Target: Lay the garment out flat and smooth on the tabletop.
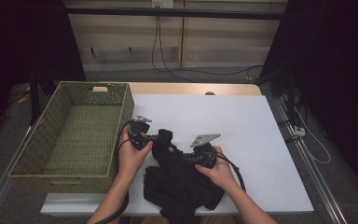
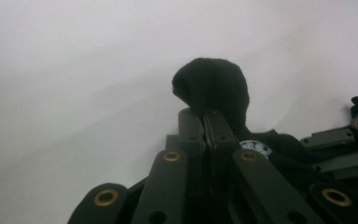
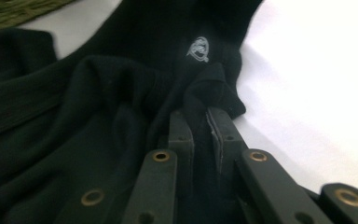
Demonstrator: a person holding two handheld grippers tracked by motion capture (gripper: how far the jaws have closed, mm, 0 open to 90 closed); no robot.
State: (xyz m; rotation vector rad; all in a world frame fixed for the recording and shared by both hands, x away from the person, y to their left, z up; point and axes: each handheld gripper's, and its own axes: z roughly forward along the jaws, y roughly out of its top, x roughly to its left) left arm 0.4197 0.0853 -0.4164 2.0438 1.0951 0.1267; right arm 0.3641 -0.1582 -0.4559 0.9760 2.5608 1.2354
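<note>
Both grippers, left gripper (image 2: pixel 204 122) and right gripper (image 3: pixel 200 122), pinch black garment (image 1: pixel 182 184); high view adds wicker basket (image 1: pixel 77 135).

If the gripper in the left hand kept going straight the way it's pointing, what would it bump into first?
The left gripper is already shut on a bunched fold of the black garment, so that cloth comes first. Beyond it the left gripper view shows bare white table; the way looks free, though depth is hard to judge.

The high view looks forward and down from above the person's side, taking in the whole white table (image 1: pixel 242 121). Each gripper view sits close behind its own jaws, nearly at table level. All three share the black garment (image 1: pixel 179 179); the right gripper view appears slightly blurred.
</note>
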